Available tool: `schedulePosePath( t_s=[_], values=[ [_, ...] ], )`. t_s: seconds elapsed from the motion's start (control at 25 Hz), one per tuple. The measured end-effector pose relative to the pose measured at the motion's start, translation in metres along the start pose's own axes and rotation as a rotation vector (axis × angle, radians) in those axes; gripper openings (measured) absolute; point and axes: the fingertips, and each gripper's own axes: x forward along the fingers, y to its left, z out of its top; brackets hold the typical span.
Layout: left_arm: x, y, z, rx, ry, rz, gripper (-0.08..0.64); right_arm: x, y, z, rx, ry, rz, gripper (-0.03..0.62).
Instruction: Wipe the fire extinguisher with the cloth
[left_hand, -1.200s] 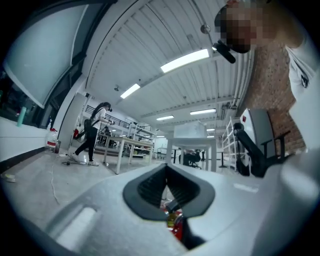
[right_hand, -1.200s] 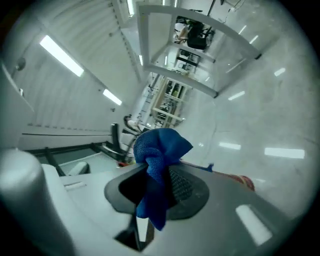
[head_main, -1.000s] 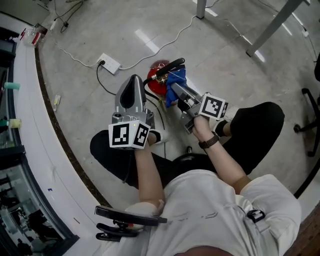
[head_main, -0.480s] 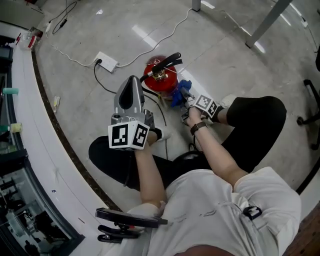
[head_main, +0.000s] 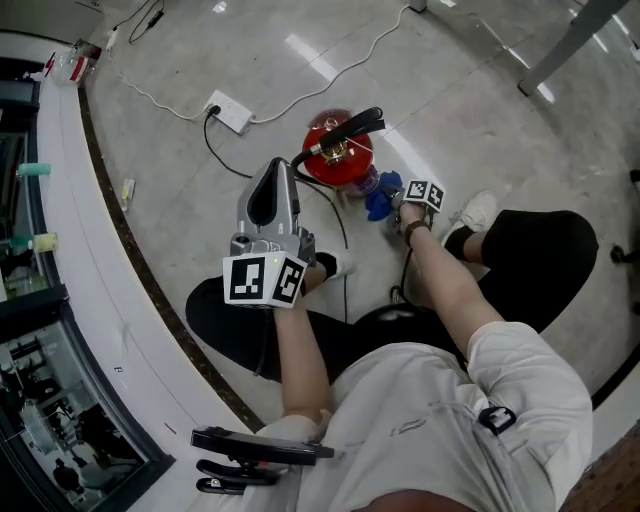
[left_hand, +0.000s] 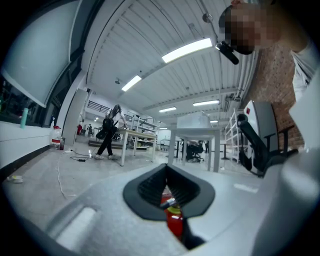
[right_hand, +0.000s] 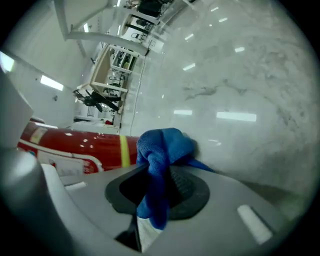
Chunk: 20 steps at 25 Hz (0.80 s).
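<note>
The right gripper (right_hand: 159, 176) is closed on the blue cloth (right_hand: 161, 147). One fold is pinched between the jaws, and a loose bunch is pushed out ahead of their tips. The red body of the fire extinguisher (right_hand: 75, 144) is seen just ahead of these jaws and to their left, with its yellow band directly behind the bunched cloth. Whether cloth and cylinder are touching cannot be told.

In the head view the extinguisher is seen from above, standing upright on the floor (head_main: 180, 110). Its long axis is therefore taken to run up and down, across the line of the right jaws, which are brought in low from the side.

The jaws of the left gripper (left_hand: 166, 186) are drawn together with nothing held. The brass valve and red body are seen only through the narrow slit between the pads, ahead of and below the tips and well apart from them.

The right gripper is judged much the nearer of the two, and the wiping is judged to be under way low on the body. The coming stroke depends on the cloth being kept between the jaw tips and the cylinder wall, and on its being carried along the upright axis or around it. Since the cylinder is not steadied by the left gripper, a hard sideways push could tip it.
</note>
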Motion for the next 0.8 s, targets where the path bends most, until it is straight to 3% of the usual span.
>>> schedulePosePath(
  t_s=[0.08,0.24,0.36,0.52,0.6,0.68,0.8],
  values=[
    [0.003,0.003,0.0,-0.001,-0.001,-0.001,0.0,-0.028,0.047,0.014,-0.04,-0.013,0.102,0.083],
    [0.014,0.011,0.005,0.014,-0.007,0.002,0.0,-0.118,0.207,0.052,-0.23,-0.131,0.362,0.081],
    [0.023,0.01,0.009,0.007,-0.018,-0.01,0.001,-0.175,0.308,0.055,-0.21,-0.103,0.58,0.08],
    [0.029,0.006,0.016,-0.015,-0.051,-0.03,0.0,-0.206,0.371,0.032,-0.088,-0.045,0.74,0.078],
    [0.031,0.007,0.018,-0.031,-0.062,-0.028,0.0,-0.205,0.374,0.026,-0.018,-0.062,0.761,0.075],
    [0.033,0.008,0.018,-0.033,-0.062,-0.027,0.0,-0.202,0.365,0.035,-0.033,-0.098,0.737,0.078],
    [0.035,0.01,0.016,-0.039,-0.06,-0.021,0.0,-0.17,0.311,0.063,-0.181,-0.181,0.524,0.078]
  ],
)
